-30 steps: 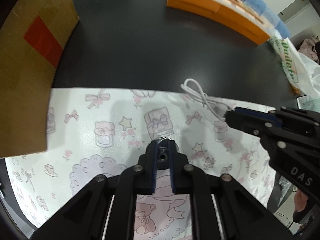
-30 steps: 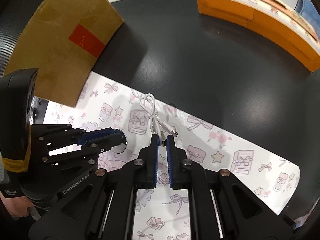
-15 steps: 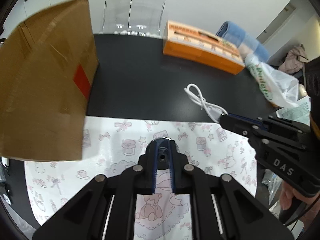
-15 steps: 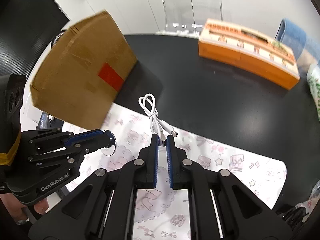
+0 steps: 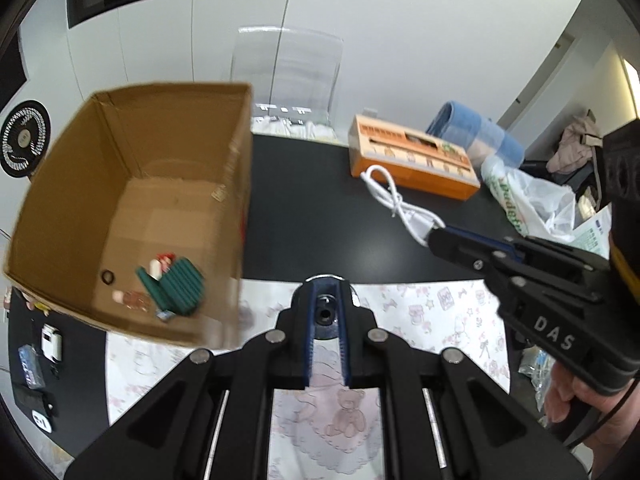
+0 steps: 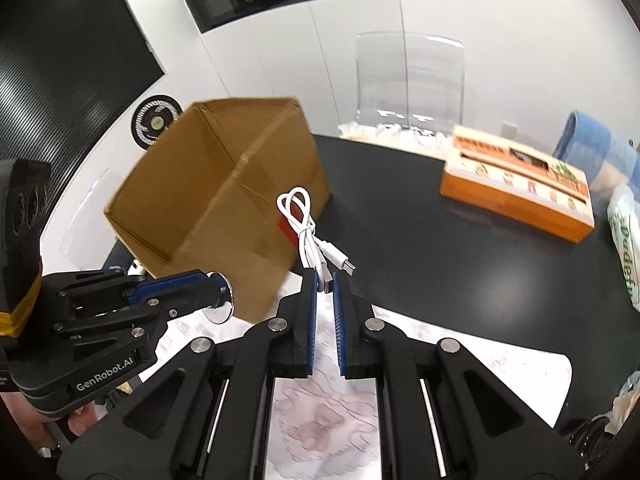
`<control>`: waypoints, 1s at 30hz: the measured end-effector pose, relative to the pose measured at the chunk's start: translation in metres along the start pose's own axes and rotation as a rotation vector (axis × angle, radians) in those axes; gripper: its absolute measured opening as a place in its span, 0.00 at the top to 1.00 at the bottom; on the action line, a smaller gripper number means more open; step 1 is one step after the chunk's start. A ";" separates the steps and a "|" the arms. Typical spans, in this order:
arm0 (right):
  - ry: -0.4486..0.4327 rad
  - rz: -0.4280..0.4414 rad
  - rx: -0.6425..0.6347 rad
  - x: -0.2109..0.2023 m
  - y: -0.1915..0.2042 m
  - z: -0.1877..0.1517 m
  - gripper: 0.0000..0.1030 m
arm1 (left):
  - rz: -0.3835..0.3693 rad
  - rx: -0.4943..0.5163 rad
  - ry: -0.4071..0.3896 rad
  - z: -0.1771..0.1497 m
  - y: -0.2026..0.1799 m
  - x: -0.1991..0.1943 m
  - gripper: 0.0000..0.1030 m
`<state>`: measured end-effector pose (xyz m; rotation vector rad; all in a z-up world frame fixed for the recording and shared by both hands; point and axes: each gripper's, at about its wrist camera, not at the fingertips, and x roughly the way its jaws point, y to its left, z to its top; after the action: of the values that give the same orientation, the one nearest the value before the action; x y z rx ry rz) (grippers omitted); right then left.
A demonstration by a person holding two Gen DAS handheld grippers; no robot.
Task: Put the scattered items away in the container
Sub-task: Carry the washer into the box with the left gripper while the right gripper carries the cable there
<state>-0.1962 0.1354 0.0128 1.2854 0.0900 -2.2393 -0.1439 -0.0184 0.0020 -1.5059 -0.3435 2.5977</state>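
Observation:
My left gripper (image 5: 326, 294) is shut on a small round silver piece (image 5: 325, 280), held in the air above the patterned mat (image 5: 420, 312). The right wrist view shows that silver piece (image 6: 219, 303) at the left gripper's (image 6: 214, 286) tips. My right gripper (image 6: 325, 280) is shut on a bundled white USB cable (image 6: 306, 232), whose loop sticks up past the fingers. The cable (image 5: 394, 200) hangs from the right gripper (image 5: 434, 236) in the left wrist view too. An open cardboard box (image 5: 180, 128) stands to the left, holding a green ribbed pouch (image 5: 176, 286) and small bits.
An orange carton (image 5: 412, 160), a blue rolled towel (image 5: 476, 132) and a plastic bag (image 5: 528, 200) sit along the far right of the black table (image 5: 312, 208). A clear chair (image 5: 288, 72) stands behind. Small items (image 5: 50, 346) lie left of the box.
Both grippers have risen from the mat with the silver piece and the cable still held. The box's open top and its contents have come into view.

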 end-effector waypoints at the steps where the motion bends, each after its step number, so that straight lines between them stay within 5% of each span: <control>1: -0.005 0.001 -0.005 0.000 0.008 0.004 0.92 | 0.001 -0.001 -0.008 0.002 0.006 -0.004 0.90; 17: -0.029 0.040 -0.077 0.036 0.122 0.049 0.92 | 0.051 -0.058 -0.078 0.030 0.130 -0.051 0.90; 30: 0.086 0.006 -0.074 0.101 0.162 0.051 0.92 | 0.059 -0.071 0.006 0.037 0.204 -0.021 0.90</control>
<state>-0.1957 -0.0610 -0.0080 1.3395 0.1988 -2.1548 -0.1634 -0.2248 -0.0149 -1.5690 -0.4014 2.6526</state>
